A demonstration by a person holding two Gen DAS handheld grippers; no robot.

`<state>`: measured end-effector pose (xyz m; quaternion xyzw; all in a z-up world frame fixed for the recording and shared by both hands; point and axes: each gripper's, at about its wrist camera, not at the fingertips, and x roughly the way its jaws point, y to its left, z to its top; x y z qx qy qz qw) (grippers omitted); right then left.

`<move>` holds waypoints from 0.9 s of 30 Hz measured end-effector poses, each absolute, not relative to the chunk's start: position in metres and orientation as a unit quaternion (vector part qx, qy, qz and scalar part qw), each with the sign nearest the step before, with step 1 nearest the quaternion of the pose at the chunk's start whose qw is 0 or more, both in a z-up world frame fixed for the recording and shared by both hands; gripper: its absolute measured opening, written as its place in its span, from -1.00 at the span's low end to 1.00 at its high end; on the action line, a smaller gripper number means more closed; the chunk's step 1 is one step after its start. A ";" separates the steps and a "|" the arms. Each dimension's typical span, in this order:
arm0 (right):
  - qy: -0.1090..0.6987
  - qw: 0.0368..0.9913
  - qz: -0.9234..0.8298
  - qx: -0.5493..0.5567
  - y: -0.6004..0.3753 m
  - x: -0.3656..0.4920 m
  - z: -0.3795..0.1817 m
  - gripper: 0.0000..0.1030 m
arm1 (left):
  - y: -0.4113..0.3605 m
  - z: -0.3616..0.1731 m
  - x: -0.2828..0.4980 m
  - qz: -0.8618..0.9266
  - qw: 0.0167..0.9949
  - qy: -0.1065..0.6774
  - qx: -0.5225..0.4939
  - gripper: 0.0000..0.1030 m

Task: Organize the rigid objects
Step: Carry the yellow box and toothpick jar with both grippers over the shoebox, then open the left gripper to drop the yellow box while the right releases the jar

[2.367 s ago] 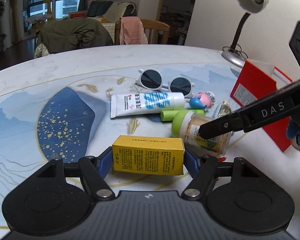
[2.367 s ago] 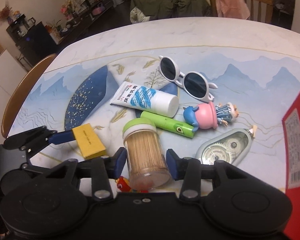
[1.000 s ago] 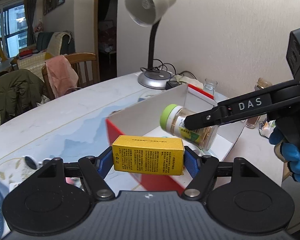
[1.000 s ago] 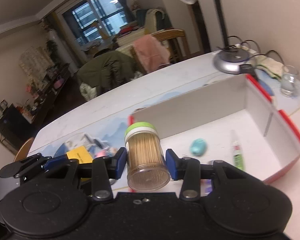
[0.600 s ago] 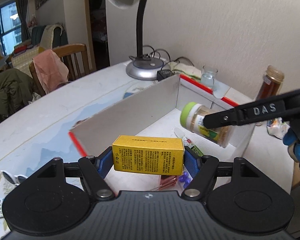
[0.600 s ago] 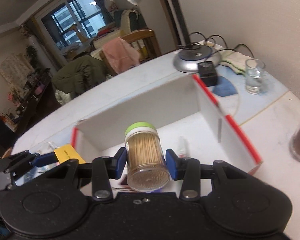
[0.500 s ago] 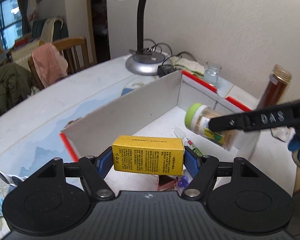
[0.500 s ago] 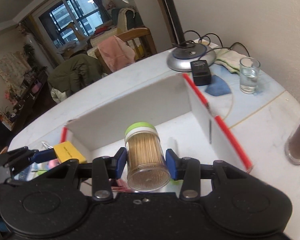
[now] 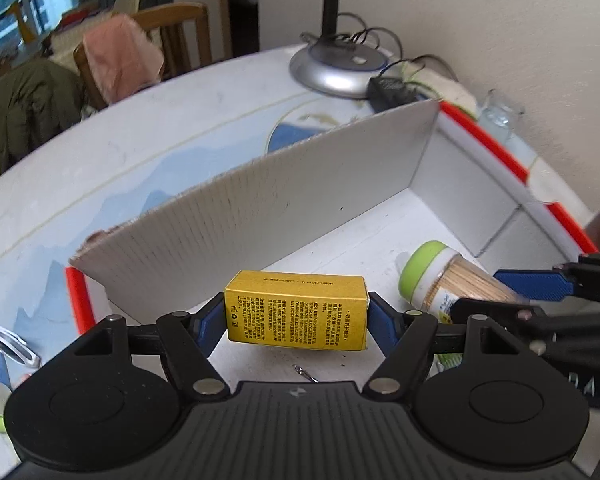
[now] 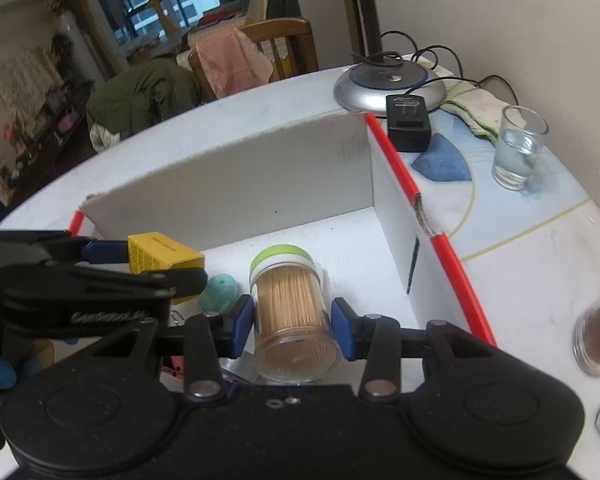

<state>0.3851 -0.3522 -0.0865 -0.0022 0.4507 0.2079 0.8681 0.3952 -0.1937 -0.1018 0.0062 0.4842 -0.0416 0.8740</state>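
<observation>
The left gripper (image 9: 296, 318) is clenched on a yellow carton (image 9: 297, 311), its blue pads (image 9: 210, 324) pressing the two short ends so the printed face lies crosswise between them. The right gripper (image 10: 293, 322) grasps a clear toothpick jar (image 10: 294, 312) with a green lid (image 10: 280, 258), squeezed at its sides and tilted with the lid pointing away. Both held items hang above the white floor of a red-edged box (image 9: 496, 148), inside its walls; from the left wrist view the jar (image 9: 448, 280) sits just right of the carton. On the box floor a teal oval object (image 10: 219, 292) lies near the left gripper's fingers, and a small metal clip (image 9: 305, 374) lies below the carton. Beyond the box, on the table (image 10: 520, 264), stand a lamp base (image 10: 390, 84), a black adapter (image 10: 408, 122) and a glass (image 10: 518, 148). White sunglasses (image 9: 10, 350) lie outside the box's left wall.
</observation>
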 end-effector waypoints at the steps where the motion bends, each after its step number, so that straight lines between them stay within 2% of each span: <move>1: 0.452 0.867 0.210 -0.005 -0.352 0.388 -0.089 -0.19 | -0.194 -0.104 0.398 -0.039 0.871 0.489 0.006 0.40; 18: 0.477 0.847 0.233 -0.029 -0.347 0.388 -0.102 -0.20 | -0.206 -0.126 0.417 -0.030 0.846 0.532 0.000 0.41; 27: 0.477 0.847 0.234 -0.010 -0.355 0.386 -0.096 -0.09 | -0.204 -0.121 0.413 -0.029 0.850 0.526 -0.005 0.43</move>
